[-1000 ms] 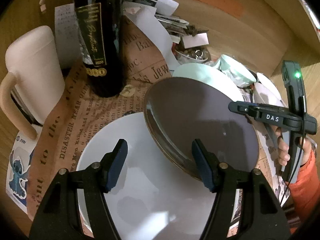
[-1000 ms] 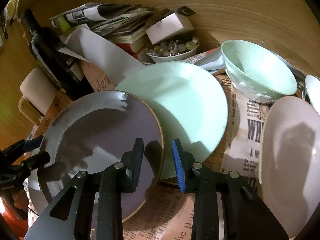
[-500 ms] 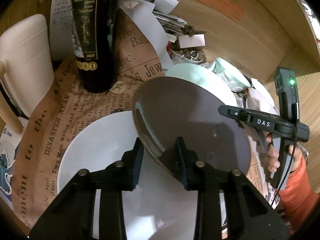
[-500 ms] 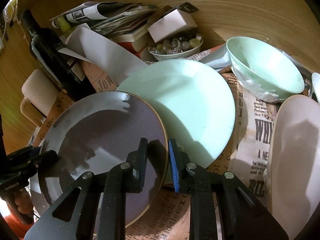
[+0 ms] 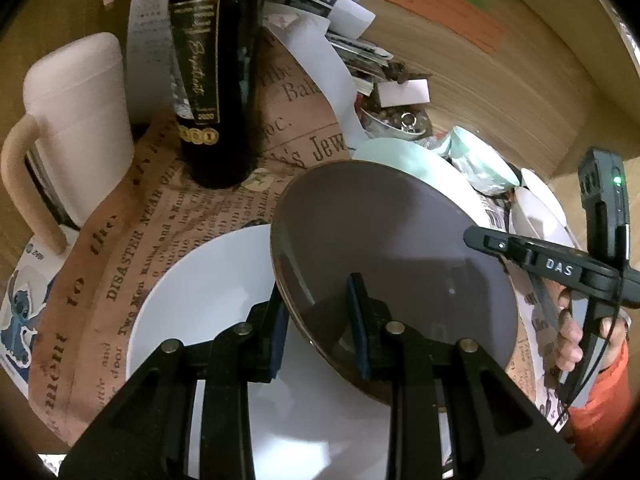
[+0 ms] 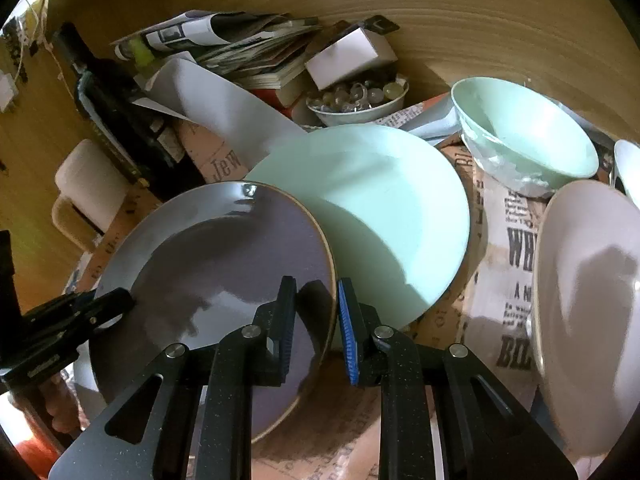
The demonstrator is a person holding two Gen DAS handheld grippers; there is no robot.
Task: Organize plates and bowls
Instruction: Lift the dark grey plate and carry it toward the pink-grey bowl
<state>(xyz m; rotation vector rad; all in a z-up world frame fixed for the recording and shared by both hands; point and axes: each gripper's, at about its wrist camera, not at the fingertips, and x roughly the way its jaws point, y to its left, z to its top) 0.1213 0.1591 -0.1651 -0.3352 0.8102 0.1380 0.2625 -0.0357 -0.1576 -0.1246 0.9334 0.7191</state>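
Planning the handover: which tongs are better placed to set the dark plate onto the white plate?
Left, probably. The left tongs clamp the dark plate on the rim directly above the white plate; the right tongs grip the far edge, beside the green plate.

I see a glossy glazed brown plate (image 6: 224, 264) catching highlights, and a smooth, softer-sheened mint plate (image 6: 372, 216) beside it. The white plate (image 5: 208, 288) looks smooth ceramic. Printed kraft paper (image 5: 132, 240) lies matt beneath; the dark bottle (image 5: 218, 72) is shiny glass, the far wall (image 6: 460, 20) grained wood.
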